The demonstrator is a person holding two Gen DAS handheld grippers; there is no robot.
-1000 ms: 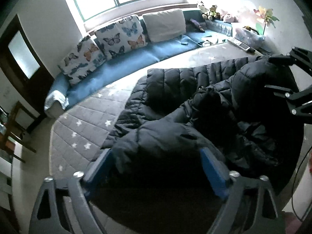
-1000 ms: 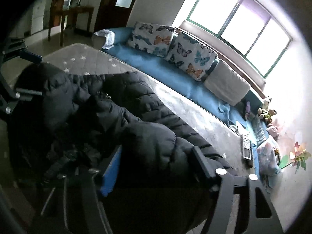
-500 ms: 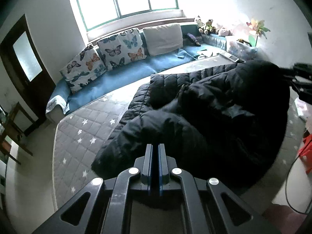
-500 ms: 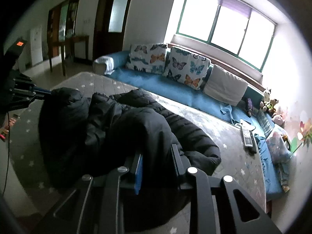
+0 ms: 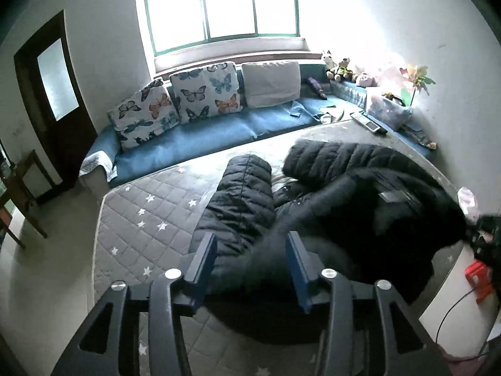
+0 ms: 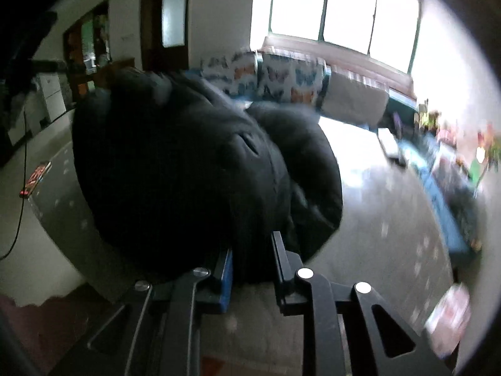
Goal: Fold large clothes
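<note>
**Black jacket bunched on a quilted mat**

The right-wrist view is blurred; the jacket (image 6: 194, 169) hides most of it. Right gripper (image 6: 252, 260): jaws clamped on a jacket fold. Left gripper (image 5: 250, 260): jaws apart, fabric between them, contact unclear. The jacket (image 5: 328, 194) lies on the starred grey mat (image 5: 141, 219); far behind, a blue sofa (image 5: 203, 138) under a window (image 5: 219, 3).

Blown-out window (image 5: 219, 3) backlights both fisheye views; edges vignette dark; right wrist view motion-blurred, left sharp.

jacket (image 5: 328, 194) on mattress (image 5: 150, 219), sofa (image 5: 194, 138) behind
</note>
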